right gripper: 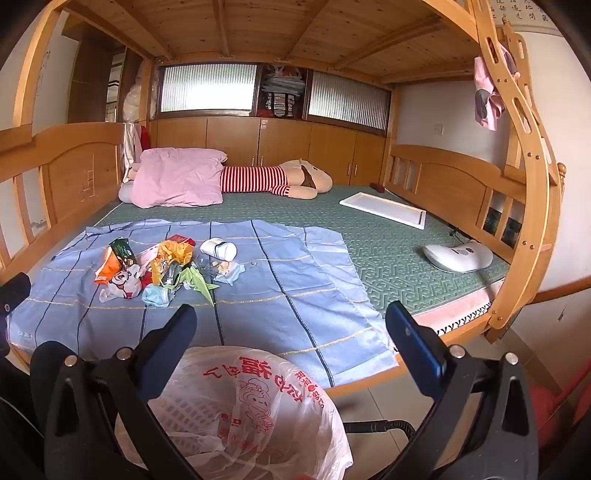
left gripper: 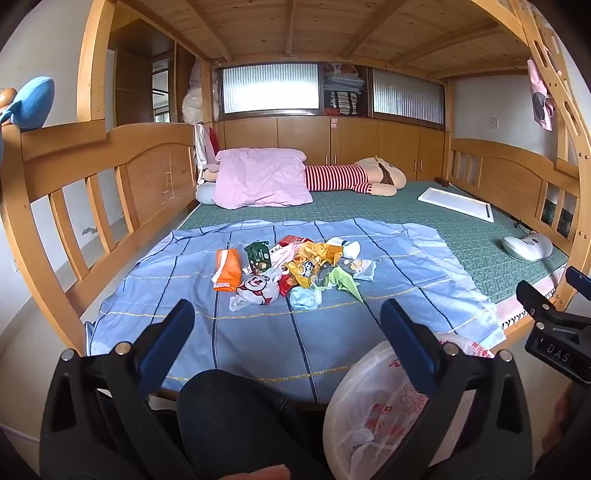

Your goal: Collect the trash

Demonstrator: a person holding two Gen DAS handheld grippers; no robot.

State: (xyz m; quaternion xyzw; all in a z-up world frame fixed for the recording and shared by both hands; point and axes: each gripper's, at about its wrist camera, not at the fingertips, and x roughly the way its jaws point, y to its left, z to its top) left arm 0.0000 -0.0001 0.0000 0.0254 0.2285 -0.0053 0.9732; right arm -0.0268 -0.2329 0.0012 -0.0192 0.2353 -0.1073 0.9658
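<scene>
Well, both tools are spread wide and hold nothing: the left tool (left gripper: 286, 338) and right tool (right gripper: 291, 341) hang over the near edge of the bed (right gripper: 406, 236). Trash (left gripper: 295, 267) lies heaped on the blue sheet (left gripper: 332, 325) (wrappers, mostly), far from the bag-lined bin (right gripper: 258, 410) below the right tool.

The right gripper (left gripper: 557, 332), seen from the left wrist view, carries a label reading "DAS". The bin's plastic liner bag (right gripper: 266, 402) bears red Chinese print, upside down; the large character "福" is legible, the smaller ones are not. A wall scroll (right gripper: 517, 11) shows Chinese characters too small to read.
</scene>
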